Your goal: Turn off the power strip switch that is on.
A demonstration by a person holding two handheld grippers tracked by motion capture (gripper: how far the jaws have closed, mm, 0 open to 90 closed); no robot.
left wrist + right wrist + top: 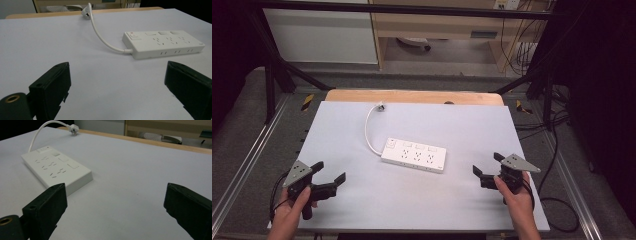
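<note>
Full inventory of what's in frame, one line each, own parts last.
power strip: 1, white, middle of the table, lying flat
cord: 1, white, curving from the strip's left end toward the far edge
plug: 1, white, at the cord's far end, unplugged
table: 1, pale grey top, wooden far edge
left gripper: 1, black, near-left of table, open, holding nothing
right gripper: 1, black, near-right of table, open, holding nothing
</note>
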